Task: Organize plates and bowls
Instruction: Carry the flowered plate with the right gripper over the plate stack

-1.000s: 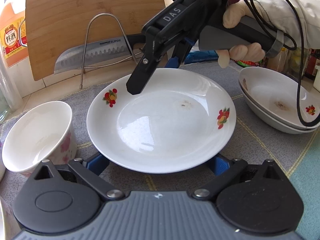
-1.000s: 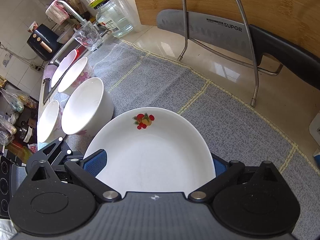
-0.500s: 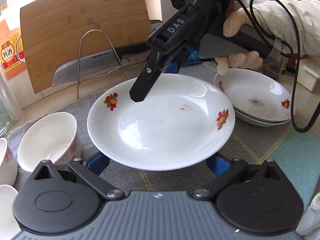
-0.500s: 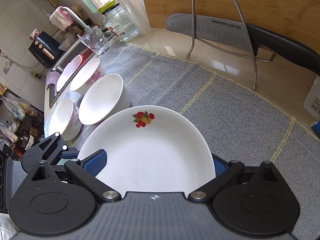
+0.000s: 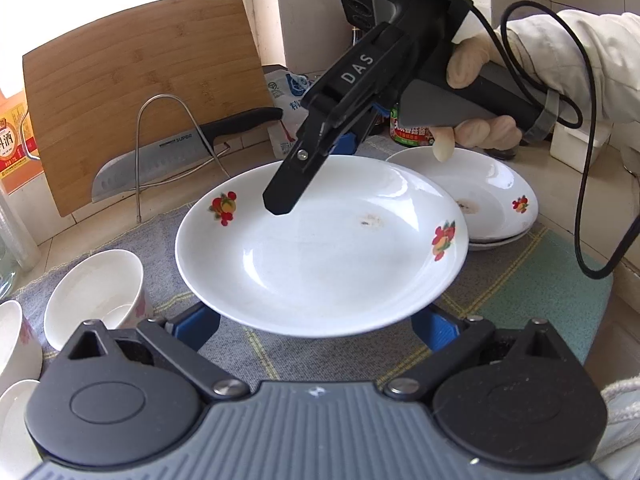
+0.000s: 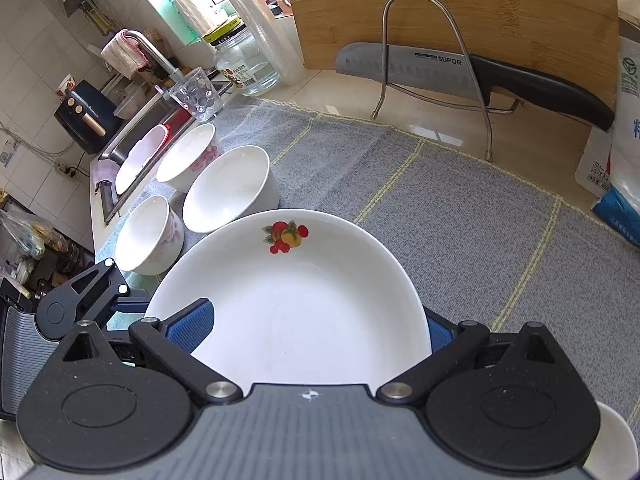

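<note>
Right gripper: clamped on far rim of plate.
Left gripper: fingers apart, flanking near rim.
Plate: glossy white, fruit decals, lifted above grey cloth.
Beside plate: stacked plates, bowls.

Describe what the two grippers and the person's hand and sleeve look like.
The right gripper is black with white "DAS" lettering, a grey handle, blue finger pads and a black cable looping from its rear. The hand wears a pale glove; the sleeve is off-white. The left gripper has a ribbed grey body, black round pivots, silver screws and blue pads.
</note>
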`<action>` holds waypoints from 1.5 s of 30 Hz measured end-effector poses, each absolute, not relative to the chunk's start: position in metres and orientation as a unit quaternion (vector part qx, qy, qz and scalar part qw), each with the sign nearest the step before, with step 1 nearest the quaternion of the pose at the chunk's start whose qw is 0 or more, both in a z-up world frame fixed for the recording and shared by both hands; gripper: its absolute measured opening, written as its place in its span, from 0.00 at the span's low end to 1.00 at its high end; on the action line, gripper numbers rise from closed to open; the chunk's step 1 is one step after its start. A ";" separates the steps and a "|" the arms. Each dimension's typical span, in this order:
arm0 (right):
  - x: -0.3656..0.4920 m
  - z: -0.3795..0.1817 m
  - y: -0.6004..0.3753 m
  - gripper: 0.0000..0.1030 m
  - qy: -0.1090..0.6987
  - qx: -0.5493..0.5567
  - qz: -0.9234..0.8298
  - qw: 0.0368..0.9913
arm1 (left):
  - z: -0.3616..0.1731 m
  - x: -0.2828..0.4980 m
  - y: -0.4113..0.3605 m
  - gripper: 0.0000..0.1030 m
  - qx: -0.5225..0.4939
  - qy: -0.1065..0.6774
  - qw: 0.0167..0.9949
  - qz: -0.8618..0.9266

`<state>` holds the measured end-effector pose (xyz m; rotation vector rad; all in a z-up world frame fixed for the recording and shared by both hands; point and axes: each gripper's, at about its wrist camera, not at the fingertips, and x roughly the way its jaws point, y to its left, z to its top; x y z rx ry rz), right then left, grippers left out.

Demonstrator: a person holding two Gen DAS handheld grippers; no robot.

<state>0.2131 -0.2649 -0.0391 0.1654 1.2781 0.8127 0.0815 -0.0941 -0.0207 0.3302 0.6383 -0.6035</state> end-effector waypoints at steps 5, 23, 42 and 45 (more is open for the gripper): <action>0.199 -0.034 -0.275 1.00 0.576 0.081 0.354 0.732 | -0.018 0.074 -0.101 0.98 0.167 0.303 0.886 -0.308; 0.160 -0.022 -0.340 1.00 0.567 0.111 0.285 0.765 | -0.018 0.069 -0.146 0.98 0.188 0.288 0.857 -0.383; 0.142 -0.034 -0.397 1.00 0.569 0.142 0.230 0.777 | -0.029 0.086 -0.188 0.98 0.203 0.296 0.826 -0.434; 0.143 -0.037 -0.401 1.00 0.571 0.144 0.227 0.776 | -0.029 0.089 -0.189 0.98 0.204 0.299 0.824 -0.436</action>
